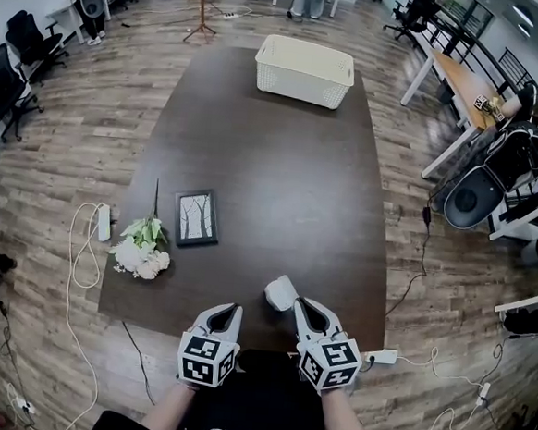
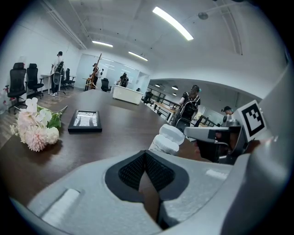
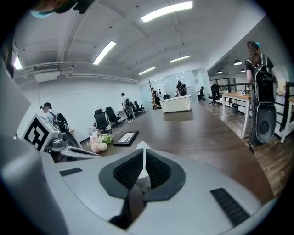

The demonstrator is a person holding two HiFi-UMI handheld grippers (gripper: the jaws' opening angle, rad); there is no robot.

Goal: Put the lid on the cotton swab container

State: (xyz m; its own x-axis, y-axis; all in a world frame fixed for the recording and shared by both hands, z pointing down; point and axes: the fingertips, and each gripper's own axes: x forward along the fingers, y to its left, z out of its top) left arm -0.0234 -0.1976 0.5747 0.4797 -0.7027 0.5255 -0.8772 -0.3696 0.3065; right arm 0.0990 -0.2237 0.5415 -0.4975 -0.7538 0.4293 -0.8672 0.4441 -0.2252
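Observation:
The white cotton swab container (image 1: 279,295) stands near the front edge of the dark table (image 1: 282,164). In the left gripper view its ribbed body (image 2: 161,148) carries the white lid (image 2: 173,133), which sits tilted on top. My right gripper (image 1: 299,304) reaches the lid from the right. In the right gripper view a thin white edge of the lid (image 3: 143,149) shows between the pads of the right gripper (image 3: 143,172), which is shut on it. My left gripper (image 1: 233,309) hovers just left of the container, its jaws (image 2: 146,172) shut with nothing held.
A black picture frame (image 1: 196,218) and a bunch of pale flowers (image 1: 142,249) lie at the table's left. A white basket (image 1: 304,70) stands at the far end. A power strip (image 1: 380,356) and cables lie on the floor, with desks and office chairs around.

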